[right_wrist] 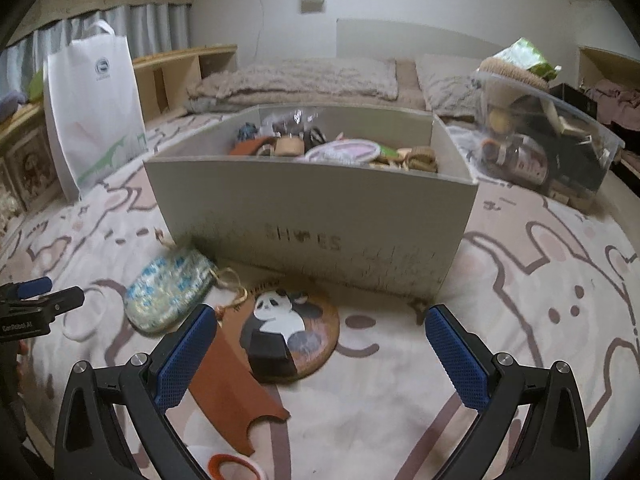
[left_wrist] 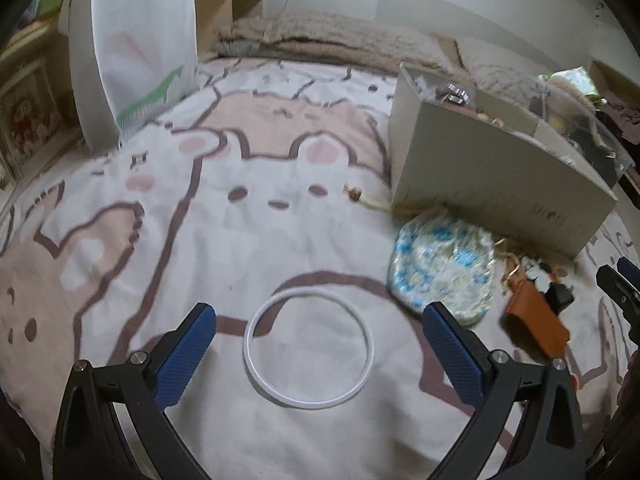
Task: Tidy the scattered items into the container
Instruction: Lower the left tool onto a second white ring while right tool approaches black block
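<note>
Bed (right_wrist: 520, 320): covered by a cartoon-animal print sheet in pink, brown and white; carries everything listed below.

White carrier bag (right_wrist: 92, 112): upright at the bed's far left edge, green print at its base.

Shoe box (right_wrist: 312, 216): grey card, open-topped, lettered on its near wall; already part filled with mixed small items. Stands mid-bed.

Clear plastic tub (right_wrist: 560, 152): right of the shoe box, tilted, packed with assorted goods.

Left hand-held gripper (left_wrist: 320, 344): jaws spread wide, empty, poised above the white ring.

Right hand-held gripper (right_wrist: 320, 344): jaws spread wide, empty, over the panda disc.

Blue floral pouch (left_wrist: 444, 268): lies just in front of the shoe box's left corner.

White ring (left_wrist: 309, 346): thin hoop, flat on the sheet, between the left fingers.

Panda disc (right_wrist: 292, 328): round wooden piece near the box front; a small dark block (right_wrist: 270, 354) sits on it.

Brown leather piece (right_wrist: 232, 392): flat, notched edge, beside the disc.
</note>
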The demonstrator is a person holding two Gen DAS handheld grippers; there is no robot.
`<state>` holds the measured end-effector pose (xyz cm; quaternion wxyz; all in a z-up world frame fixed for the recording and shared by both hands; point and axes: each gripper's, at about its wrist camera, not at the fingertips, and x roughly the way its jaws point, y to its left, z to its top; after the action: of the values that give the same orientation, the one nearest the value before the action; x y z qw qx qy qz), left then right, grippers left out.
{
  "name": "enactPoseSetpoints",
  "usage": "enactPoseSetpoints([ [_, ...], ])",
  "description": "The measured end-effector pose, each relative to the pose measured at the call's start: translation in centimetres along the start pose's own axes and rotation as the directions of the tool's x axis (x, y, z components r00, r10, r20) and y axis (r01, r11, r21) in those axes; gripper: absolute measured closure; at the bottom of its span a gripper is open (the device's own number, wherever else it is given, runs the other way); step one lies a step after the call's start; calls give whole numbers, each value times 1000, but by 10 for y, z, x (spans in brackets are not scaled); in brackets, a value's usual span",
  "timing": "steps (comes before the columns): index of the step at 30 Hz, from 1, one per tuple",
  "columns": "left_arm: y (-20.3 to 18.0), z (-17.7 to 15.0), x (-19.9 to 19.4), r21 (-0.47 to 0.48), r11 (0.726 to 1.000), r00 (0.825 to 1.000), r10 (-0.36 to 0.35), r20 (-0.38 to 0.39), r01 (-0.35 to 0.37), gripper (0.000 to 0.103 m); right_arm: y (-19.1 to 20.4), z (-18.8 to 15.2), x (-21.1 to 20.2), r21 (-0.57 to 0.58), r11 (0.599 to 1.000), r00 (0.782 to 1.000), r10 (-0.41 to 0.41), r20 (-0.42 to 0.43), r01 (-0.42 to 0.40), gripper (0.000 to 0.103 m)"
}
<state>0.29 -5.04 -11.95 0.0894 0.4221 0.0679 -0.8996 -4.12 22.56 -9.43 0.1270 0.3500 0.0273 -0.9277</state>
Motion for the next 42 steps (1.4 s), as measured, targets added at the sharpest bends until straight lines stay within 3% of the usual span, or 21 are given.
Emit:
enactPoseSetpoints([
  [10, 0, -11, 28, 11, 999, 996, 53, -67, -52, 0, 7, -8, 29, -54, 998, 996, -15, -93, 10, 0],
  [16, -6, -14, 35, 53, 995, 994, 91, -65, -88, 0, 8, -12, 54, -69, 997, 978, -47, -202, 34, 0],
  [23, -8, -17, 40, 67, 992, 992, 113, -51, -109, 0, -10, -17, 61, 18, 999, 969, 35, -244, -32, 0],
  [42, -12, -25, 38, 86, 983, 986, 164, 14, -165, 0, -22, -29, 52, 64, 997, 980, 62, -190, -51, 0],
])
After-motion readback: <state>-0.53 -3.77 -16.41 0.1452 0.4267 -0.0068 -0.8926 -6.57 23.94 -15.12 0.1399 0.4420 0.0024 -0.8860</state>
